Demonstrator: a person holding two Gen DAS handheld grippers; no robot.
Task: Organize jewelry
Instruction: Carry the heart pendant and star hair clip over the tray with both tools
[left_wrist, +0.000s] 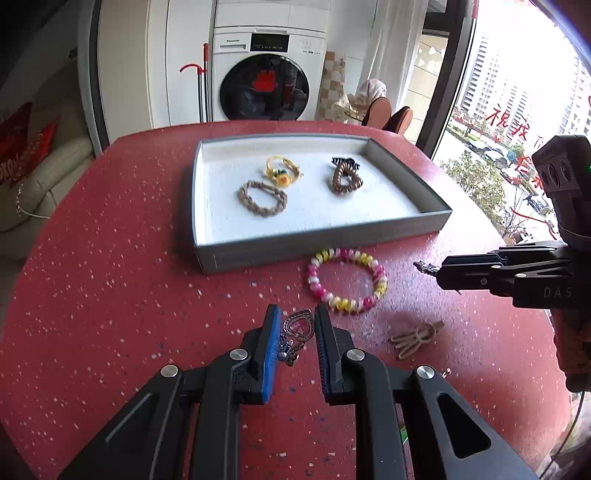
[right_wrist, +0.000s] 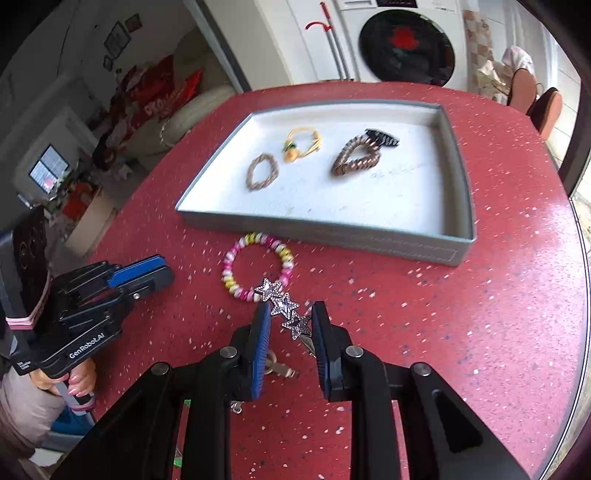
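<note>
Tray (left_wrist: 207, 206) holds four pieces (two braided); each gripper carries one.

Four hair ties lie in the grey tray (left_wrist: 207, 254); a pink-yellow beaded bracelet (left_wrist: 347, 280) lies just before it.

Red speckled table (left_wrist: 110, 295), grey tray (left_wrist: 317, 249), beaded bracelet (left_wrist: 347, 280), tan cord (left_wrist: 415, 338)

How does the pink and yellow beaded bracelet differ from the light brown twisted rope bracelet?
The pink and yellow beaded bracelet lies on the red table outside the grey tray; the light brown twisted rope bracelet lies inside it. The beaded one is glossy and multicoloured; the rope one is matte and one colour. Both lie flat as closed rings, untouched by either gripper.
</note>
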